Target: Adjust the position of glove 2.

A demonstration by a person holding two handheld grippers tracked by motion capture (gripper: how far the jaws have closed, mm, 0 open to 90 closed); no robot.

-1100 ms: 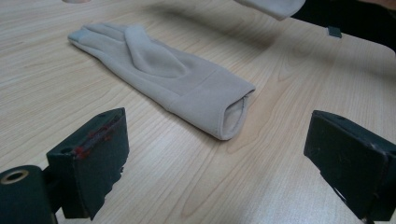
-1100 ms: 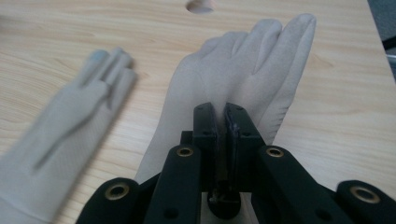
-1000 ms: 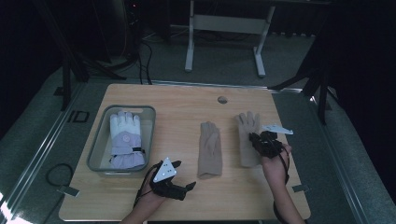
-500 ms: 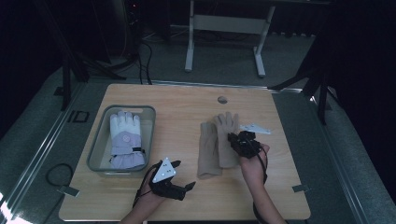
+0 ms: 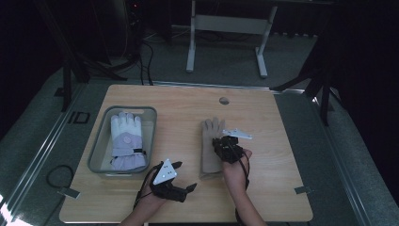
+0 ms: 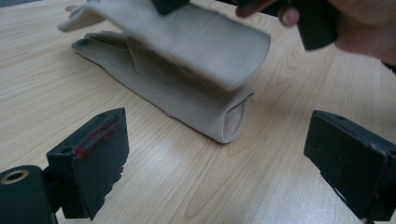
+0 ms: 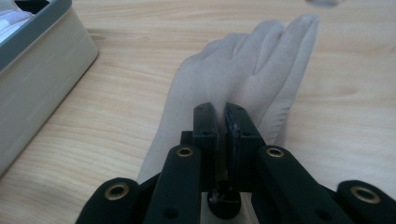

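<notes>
Two soft beige suede gloves: one lying flat on the pale wood-grain worktop [image 5: 282, 155], the upper glove [image 6: 196, 37] hanging over the lower glove [image 6: 187, 100], pinched in the right gripper [image 7: 225, 122]. Left gripper [image 6: 219, 154] resting nearby, fingers gaping wide, holding nothing. Padded white glove [image 5: 126, 141] lying in a grey rectangular bin [image 5: 101, 146].

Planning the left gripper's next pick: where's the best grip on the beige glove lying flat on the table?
Take the lower beige glove at its open cuff end, coming in low along the table from the left gripper side. The cuff faces that gripper and stands slightly raised, and the right gripper holds the other glove above the rest.
</notes>
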